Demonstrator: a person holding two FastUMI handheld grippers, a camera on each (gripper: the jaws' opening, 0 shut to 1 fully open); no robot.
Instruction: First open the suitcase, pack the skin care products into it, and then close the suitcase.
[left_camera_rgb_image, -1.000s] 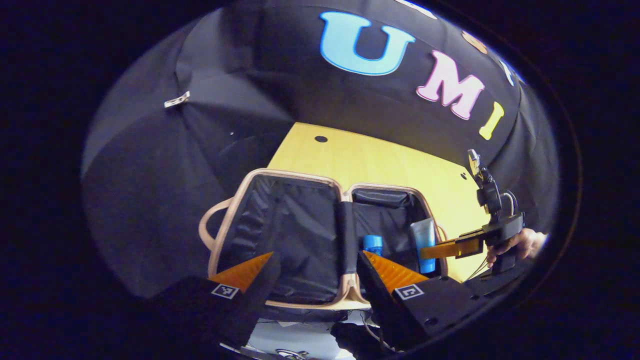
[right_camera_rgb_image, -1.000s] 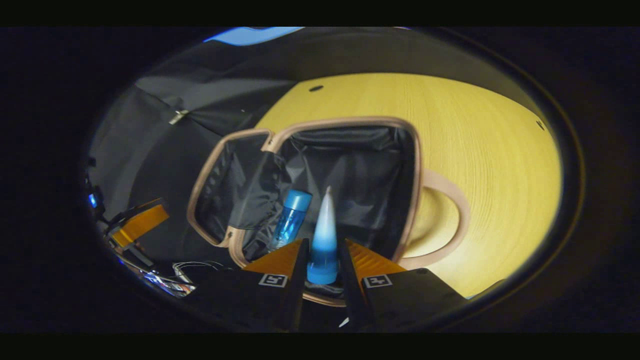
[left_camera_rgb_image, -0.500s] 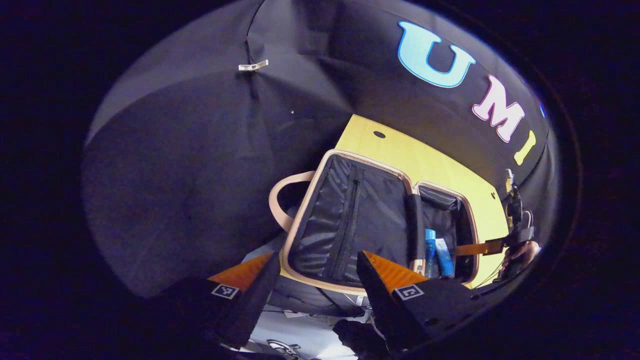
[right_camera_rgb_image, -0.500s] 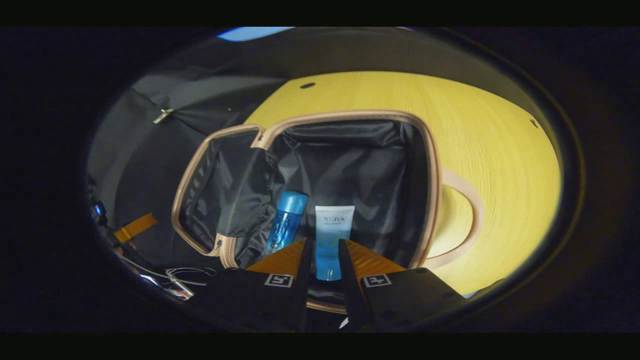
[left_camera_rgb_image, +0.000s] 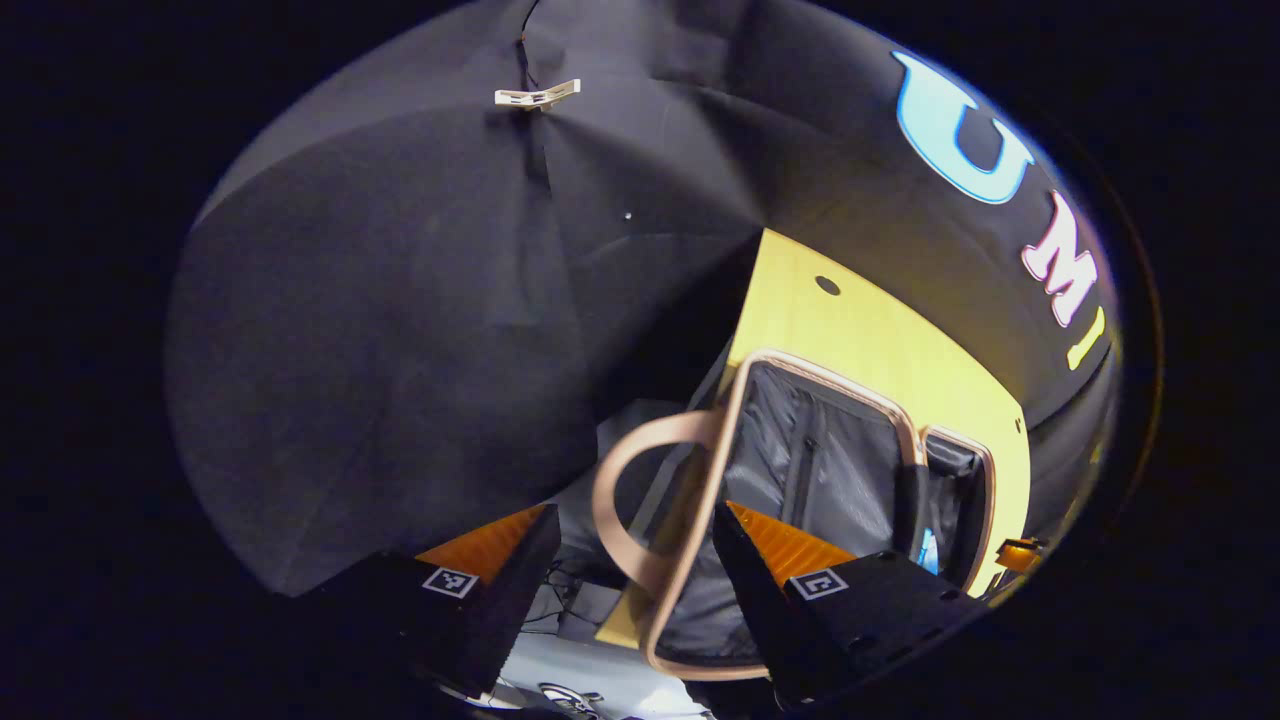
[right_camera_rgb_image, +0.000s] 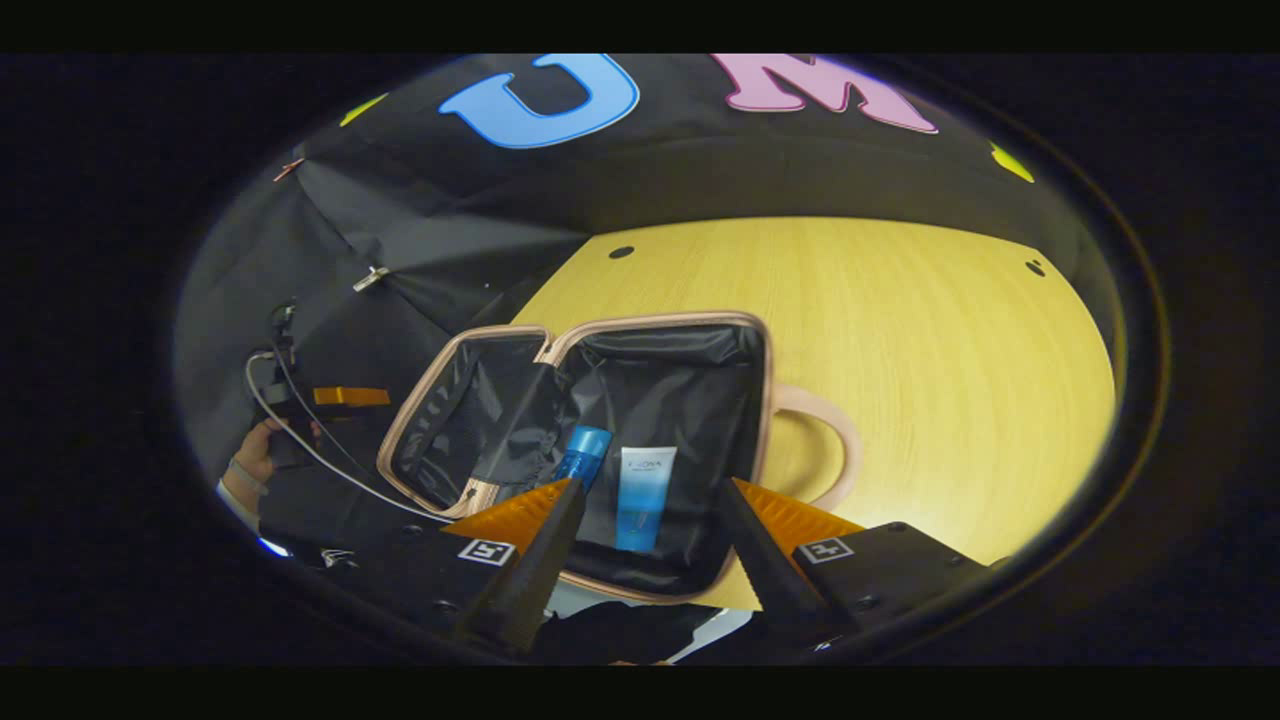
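Suitcase (right_camera_rgb_image: 660, 385) lies open near the tabletop's (right_camera_rgb_image: 900, 330) left edge, holding two skin care items side by side: one blue bottle (right_camera_rgb_image: 582, 455) and one tube (right_camera_rgb_image: 640, 485). Right gripper (right_camera_rgb_image: 648, 545) hovers above them, jaws spread, empty. Left gripper (left_camera_rgb_image: 632, 565) is also spread, straddling one suitcase handle (left_camera_rgb_image: 625, 500) without touching it.

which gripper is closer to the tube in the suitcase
Right. The right hand-held gripper hovers open just above the tube, which lies between its fingers in view. The left hand-held gripper is at the suitcase's far handle.
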